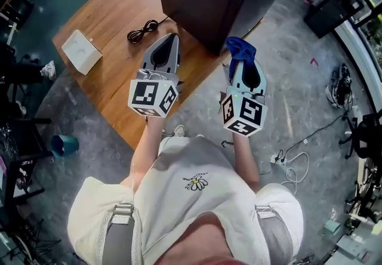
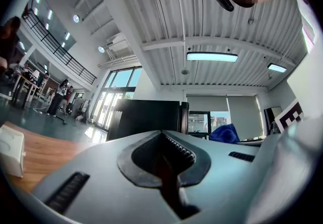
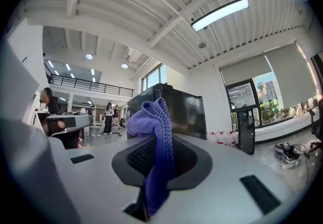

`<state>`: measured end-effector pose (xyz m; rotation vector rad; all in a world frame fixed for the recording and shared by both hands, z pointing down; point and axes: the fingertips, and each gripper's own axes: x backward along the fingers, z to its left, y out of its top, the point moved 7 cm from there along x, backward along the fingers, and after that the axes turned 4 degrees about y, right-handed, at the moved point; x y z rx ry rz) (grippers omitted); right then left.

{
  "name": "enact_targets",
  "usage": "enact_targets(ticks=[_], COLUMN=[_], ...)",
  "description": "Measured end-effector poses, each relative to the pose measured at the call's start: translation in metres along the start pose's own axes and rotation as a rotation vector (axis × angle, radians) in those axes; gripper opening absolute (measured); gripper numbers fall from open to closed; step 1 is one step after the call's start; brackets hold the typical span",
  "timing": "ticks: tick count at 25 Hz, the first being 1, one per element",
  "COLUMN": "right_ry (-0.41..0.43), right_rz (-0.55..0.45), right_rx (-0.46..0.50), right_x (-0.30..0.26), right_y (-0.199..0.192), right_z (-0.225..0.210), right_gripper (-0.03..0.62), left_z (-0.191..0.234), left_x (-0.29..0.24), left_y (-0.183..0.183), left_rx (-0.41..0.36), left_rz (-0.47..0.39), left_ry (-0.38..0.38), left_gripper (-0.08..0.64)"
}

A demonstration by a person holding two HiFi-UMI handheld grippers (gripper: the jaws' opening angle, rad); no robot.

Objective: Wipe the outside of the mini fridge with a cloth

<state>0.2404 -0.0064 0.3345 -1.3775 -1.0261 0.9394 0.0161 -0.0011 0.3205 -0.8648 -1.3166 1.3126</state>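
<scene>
Your left gripper (image 1: 168, 40): held out in front, jaws together, empty | your right gripper (image 1: 245, 65): alongside it, jaws clamped on blue cloth (image 1: 240, 48)

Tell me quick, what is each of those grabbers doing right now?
Left gripper: jaws shut, empty.
Right gripper: jaws shut on a crumpled blue woven cloth.

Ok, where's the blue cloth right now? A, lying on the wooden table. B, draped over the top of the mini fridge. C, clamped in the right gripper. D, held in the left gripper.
C: the blue cloth sticks up from between the closed jaws of the right gripper, while the left gripper is shut with nothing in it.
</scene>
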Motion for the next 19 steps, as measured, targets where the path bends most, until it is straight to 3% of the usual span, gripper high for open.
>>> enact_targets(ticks=[11,19], right_ry=[0.044,0.09], right_rz=[0.007,-0.005], right_rx=[-0.006,0.001], right_x=[0.0,0.004], right_y=[-0.001,0.003], right_z=[0.007,0.023], right_gripper=[0.061,0.061], left_z=[-0.002,-0.003], left_x=[-0.001,0.007], left_y=[0.003,0.004], left_rx=[-0.037,0.002], left_rz=[0.009,0.008], left_ry=[-0.011,-0.051], left_gripper=[0.005,0.005])
